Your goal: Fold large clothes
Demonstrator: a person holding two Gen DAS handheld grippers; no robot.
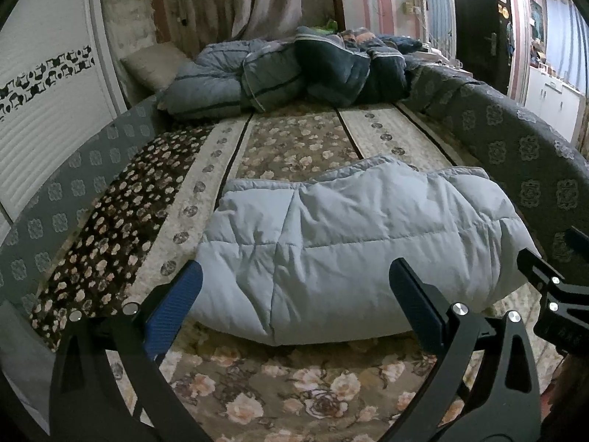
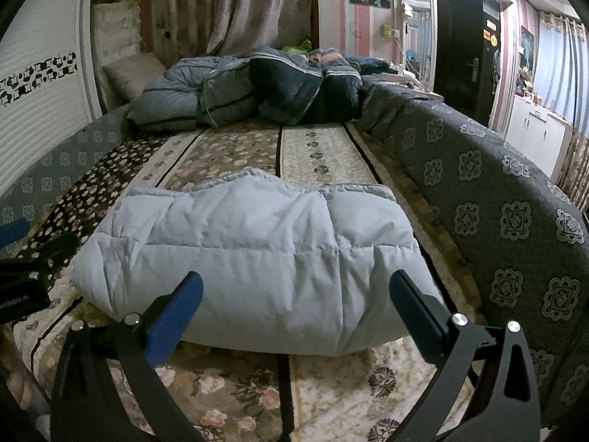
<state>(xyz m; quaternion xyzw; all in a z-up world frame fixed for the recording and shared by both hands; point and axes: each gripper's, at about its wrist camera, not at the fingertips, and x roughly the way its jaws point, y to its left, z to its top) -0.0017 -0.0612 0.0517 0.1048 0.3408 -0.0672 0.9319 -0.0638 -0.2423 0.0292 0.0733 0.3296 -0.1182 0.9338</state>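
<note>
Left tool (image 1: pixel 294 305) spread wide, right tool (image 2: pixel 294 313) spread wide, one folded pale-blue padded coat (image 1: pixel 349 250) on floral bedspread (image 1: pixel 294 136)

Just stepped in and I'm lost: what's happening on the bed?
A person holds a hand-held gripper in each hand over a floral bedspread. A pale blue padded jacket lies folded into a compact bundle in front of them. The left hand-held gripper and the right hand-held gripper are both open, gripping nothing. A rumpled dark quilt is heaped at the far end.
</note>
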